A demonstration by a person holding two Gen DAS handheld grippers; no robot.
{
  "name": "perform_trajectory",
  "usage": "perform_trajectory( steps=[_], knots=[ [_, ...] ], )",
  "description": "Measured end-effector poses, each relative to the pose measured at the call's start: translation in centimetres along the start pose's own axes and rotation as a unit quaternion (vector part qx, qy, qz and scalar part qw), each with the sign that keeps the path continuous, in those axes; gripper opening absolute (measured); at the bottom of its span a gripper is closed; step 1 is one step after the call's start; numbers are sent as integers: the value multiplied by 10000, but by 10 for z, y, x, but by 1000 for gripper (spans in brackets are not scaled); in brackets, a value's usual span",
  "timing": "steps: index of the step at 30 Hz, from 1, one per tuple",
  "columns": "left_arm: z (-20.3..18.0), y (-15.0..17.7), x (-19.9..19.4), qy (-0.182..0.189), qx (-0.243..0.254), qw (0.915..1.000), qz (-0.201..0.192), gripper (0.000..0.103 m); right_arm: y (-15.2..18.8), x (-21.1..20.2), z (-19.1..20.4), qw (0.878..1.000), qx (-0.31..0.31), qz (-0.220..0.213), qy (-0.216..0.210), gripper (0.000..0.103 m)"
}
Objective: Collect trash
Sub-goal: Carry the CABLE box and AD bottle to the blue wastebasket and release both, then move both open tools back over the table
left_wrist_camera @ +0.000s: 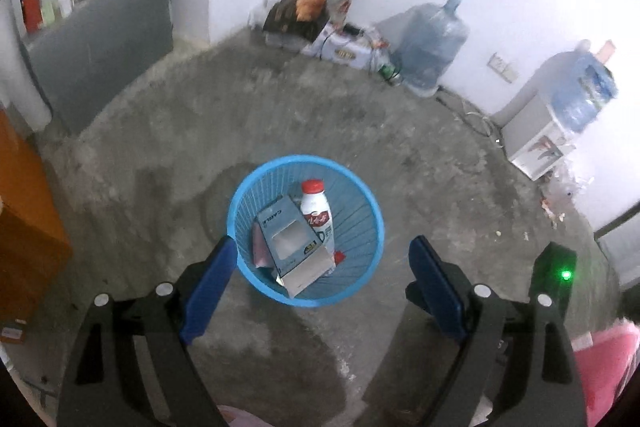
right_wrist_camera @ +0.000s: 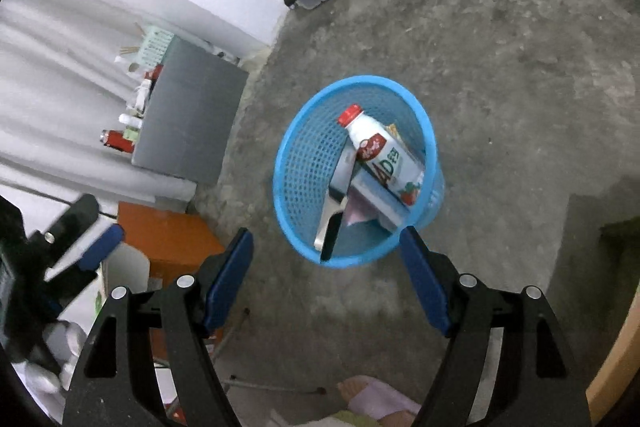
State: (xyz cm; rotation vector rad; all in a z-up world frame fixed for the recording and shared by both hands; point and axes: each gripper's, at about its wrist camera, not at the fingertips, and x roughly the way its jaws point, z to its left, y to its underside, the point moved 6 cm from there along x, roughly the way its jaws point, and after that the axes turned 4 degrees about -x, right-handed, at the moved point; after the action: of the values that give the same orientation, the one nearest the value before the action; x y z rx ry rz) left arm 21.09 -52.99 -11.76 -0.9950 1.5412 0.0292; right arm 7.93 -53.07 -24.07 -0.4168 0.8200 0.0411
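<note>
- The blue basket [left_wrist_camera: 306, 231] stands on the bare concrete floor [left_wrist_camera: 280, 99], low of centre in the left wrist view and near the middle of the right wrist view [right_wrist_camera: 356, 171].
- Inside it lie a white bottle [left_wrist_camera: 318, 215] with a red cap and a grey-blue carton [left_wrist_camera: 292, 243]; the right view shows the bottle [right_wrist_camera: 384, 159] resting slantwise on top of the carton [right_wrist_camera: 340, 187].
- The left gripper [left_wrist_camera: 320, 247] is spread wide with nothing between its blue pads; the basket shows in the gap between them, well below.
- The right gripper [right_wrist_camera: 326, 239] is likewise spread and empty, its pads framing the basket's near rim from above.
- Handling, as a guess: the basket is thin moulded plastic mesh, light and springy, so a squeeze on the wall would flex it; the rolled rim looks the stiffest place to pinch.
- The bottle looks smooth and round, likely to slip or roll if taken across the belly; the neck under the cap seems surer.
- The carton is light card, easily crushed; grip across its narrow edges.
- Whether the bottle is full cannot be told.
</note>
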Motion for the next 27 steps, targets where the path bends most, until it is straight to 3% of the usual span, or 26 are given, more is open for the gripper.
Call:
perform_trajectory(
  steps=[4,7,13,19,22,27],
  knots=[
    [2,20,-64,-6,-12,9995,-315,86,15,-24,18,9995,-259,-126,-152,73],
    [17,42,-118,-10,-371,9974,-613,86,27,-41,43,9976,-590,-107,-357,73],
    [60,120,-226,-367,-1037,9857,-1275,86,51,-65,102,9866,-1282,201,-992,73],
    [96,213,-307,-1052,-1374,9702,-1695,86,82,-66,158,9678,-1908,669,-1498,73],
    [113,260,-343,-1491,-1502,9570,-1982,86,98,-61,180,9601,-2104,887,-1613,73],
    [141,320,-394,-1885,-1811,9359,-2362,86,133,-58,216,9451,-2359,1284,-1863,73]
  ],
)
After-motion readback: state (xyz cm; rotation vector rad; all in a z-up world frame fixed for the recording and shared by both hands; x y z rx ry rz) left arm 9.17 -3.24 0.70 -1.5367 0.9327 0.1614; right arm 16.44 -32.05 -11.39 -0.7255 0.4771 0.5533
